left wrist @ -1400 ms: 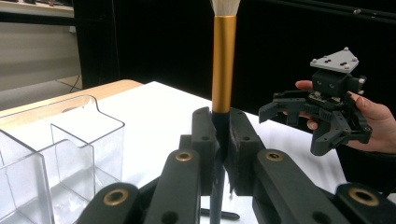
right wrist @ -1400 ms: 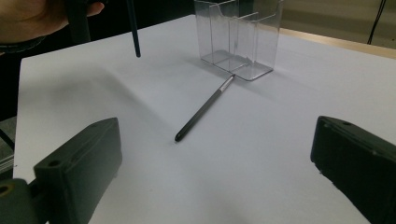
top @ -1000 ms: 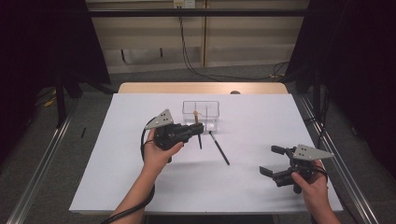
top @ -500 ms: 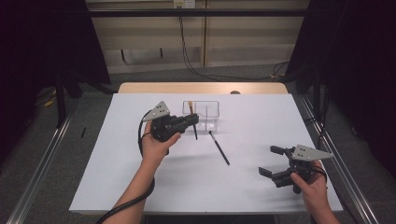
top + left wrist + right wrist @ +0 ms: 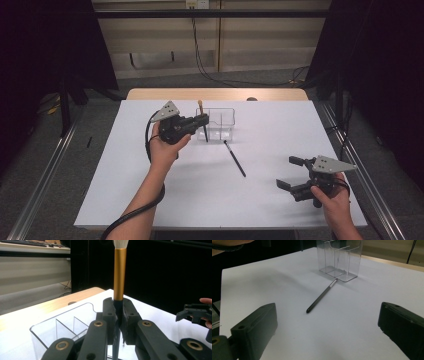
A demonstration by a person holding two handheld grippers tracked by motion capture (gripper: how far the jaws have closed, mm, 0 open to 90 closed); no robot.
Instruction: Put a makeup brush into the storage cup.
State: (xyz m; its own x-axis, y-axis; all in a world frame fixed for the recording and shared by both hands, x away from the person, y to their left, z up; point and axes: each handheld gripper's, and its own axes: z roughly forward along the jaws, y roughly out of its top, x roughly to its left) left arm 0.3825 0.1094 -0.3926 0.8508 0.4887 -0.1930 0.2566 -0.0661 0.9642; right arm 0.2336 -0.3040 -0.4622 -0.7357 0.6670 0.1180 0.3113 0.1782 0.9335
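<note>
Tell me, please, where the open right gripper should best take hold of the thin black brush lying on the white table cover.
Probably mid-handle: the thin black brush lies flat with its tip end close against the clear organizer. The right gripper should come from above, jaws straddling the slender shaft crosswise, clear of the box.

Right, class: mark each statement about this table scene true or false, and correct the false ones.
1. The left gripper is shut on the gold-banded brush. True.
2. That brush is held lying flat. False: it stands upright, bristles up.
3. The right gripper holds the black brush. False: its jaws are open and empty, and that brush lies on the white table.
4. The clear organiser has dividers. True.
5. The black brush stands inside the organiser. False: it lies outside, beside it.
</note>
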